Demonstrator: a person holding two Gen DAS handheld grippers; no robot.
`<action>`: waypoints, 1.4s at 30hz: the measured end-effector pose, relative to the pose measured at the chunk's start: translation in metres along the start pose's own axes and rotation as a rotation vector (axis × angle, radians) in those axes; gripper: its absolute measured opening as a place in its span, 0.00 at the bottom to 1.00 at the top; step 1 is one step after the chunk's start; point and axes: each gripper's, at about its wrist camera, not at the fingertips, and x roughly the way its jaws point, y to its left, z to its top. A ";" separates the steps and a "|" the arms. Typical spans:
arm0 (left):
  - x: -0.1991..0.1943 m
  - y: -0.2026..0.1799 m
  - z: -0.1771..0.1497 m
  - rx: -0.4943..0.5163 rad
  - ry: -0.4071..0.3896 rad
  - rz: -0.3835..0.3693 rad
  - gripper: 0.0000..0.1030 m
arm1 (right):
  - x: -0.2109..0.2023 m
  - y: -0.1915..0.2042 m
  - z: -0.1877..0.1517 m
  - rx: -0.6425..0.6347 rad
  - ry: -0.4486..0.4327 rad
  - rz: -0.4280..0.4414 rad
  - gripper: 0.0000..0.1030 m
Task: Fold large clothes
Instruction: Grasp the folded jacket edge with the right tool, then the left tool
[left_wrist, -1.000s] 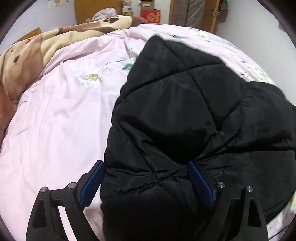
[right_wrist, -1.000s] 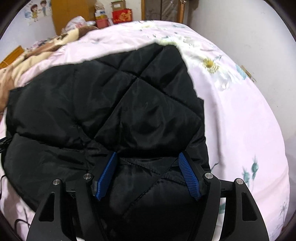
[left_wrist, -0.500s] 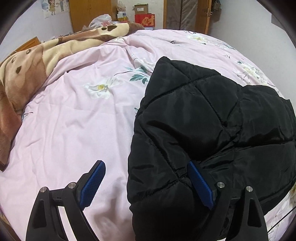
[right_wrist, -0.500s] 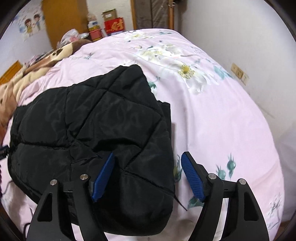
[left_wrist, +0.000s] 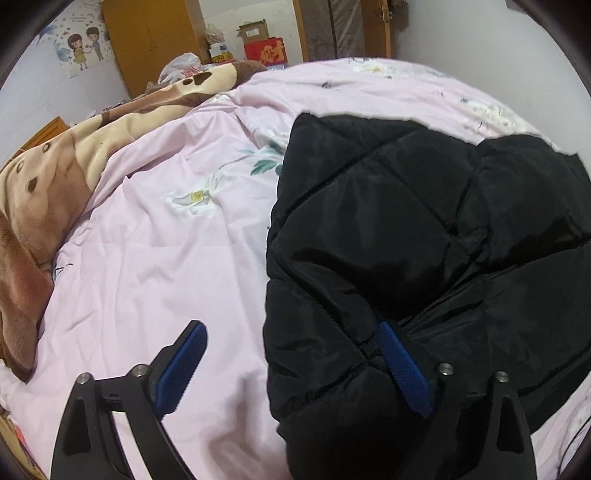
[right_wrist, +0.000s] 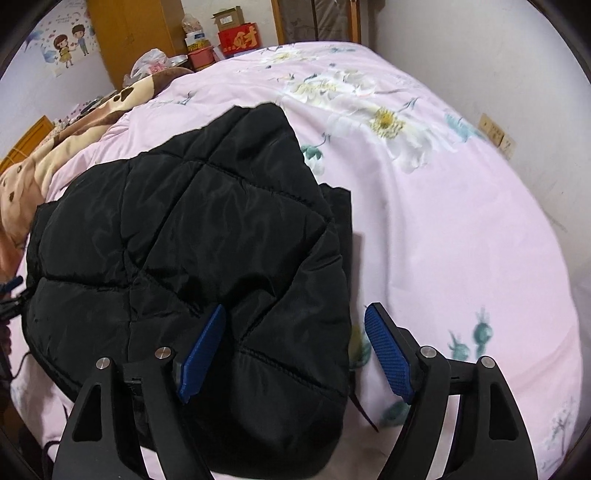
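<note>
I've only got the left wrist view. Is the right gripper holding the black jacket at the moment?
Observer: No. The right gripper is open and its jaws have just been opening. The black jacket has its edge between the pads, unpinched.
Operator: Anything sticking out on that side?
Observer: Yes, a dark strap pokes out from under the jacket's near corner onto the pink sheet.
Operator: What's beyond it?
Observer: The sheet runs to a white wall with a socket plate.
</note>
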 end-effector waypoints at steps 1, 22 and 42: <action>0.003 -0.001 0.000 0.009 0.006 0.001 0.96 | 0.004 0.000 0.001 -0.003 0.009 0.014 0.77; 0.050 0.021 -0.006 -0.156 0.127 -0.255 1.00 | 0.050 -0.027 0.004 0.099 0.117 0.251 0.92; 0.064 0.017 0.007 -0.151 0.239 -0.488 0.61 | 0.063 -0.008 0.018 0.026 0.152 0.442 0.75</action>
